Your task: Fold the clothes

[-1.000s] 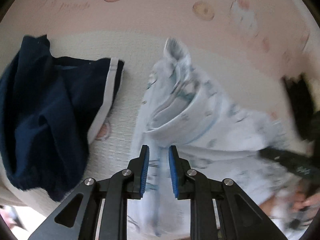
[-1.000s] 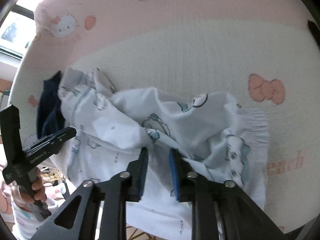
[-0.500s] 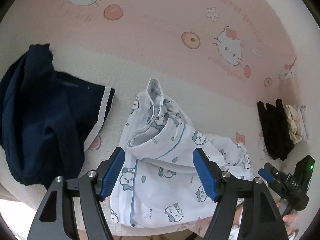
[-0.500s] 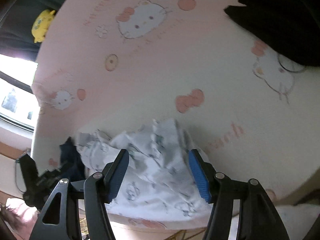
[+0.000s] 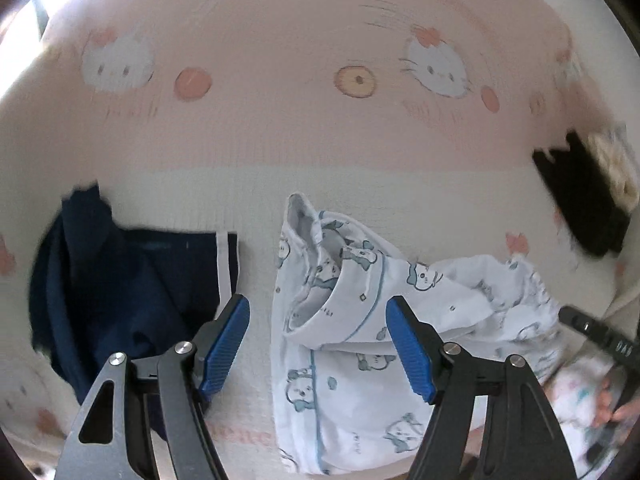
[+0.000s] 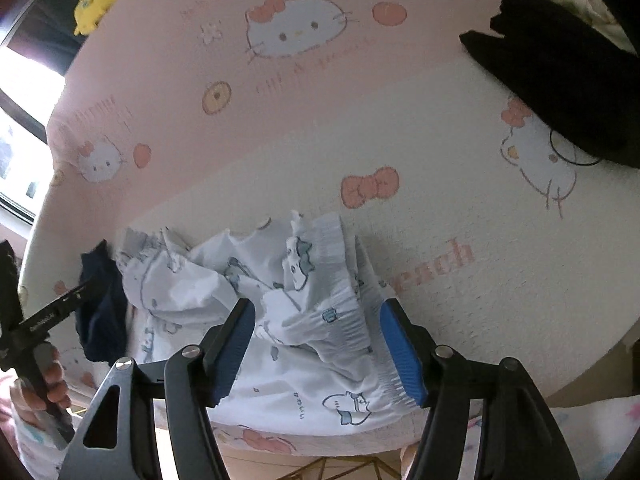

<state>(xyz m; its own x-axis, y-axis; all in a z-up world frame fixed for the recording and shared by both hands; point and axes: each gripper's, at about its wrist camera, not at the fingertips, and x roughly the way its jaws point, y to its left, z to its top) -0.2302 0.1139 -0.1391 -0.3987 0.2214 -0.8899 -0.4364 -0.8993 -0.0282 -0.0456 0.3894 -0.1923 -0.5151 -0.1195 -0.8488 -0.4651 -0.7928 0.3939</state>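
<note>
left gripper (image 5: 318, 346) up front, jaws spread wide with nothing pinched between them, hovering over the pyjamas (image 5: 360, 344). right gripper (image 6: 316, 348) likewise: its jaws are opening a touch more, blue pads clear of the cloth, the gathered waistband (image 6: 340, 280) lying below the gap but not gripped. so both tools are free and the pyjamas sit loose in a rumpled heap at the near edge of the mat (image 6: 440, 208), some of the cloth drooping over that edge.

this is thin, soft cotton by the look of it, light and floppy; it will sag and bunch wherever it isn't held, and a single-layer pinch may slip. best bets for a hold look like the thicker bits: the elastic waistband on the right side, the hemmed cuff (image 5: 298, 216) sticking up on the left. take two matching corners and let it hang flat.

just left of it, a navy garment (image 5: 120, 288), crumpled too. farther back at the right, a black garment (image 6: 560, 72), possibly with something pale behind it; too blurred to call.
</note>
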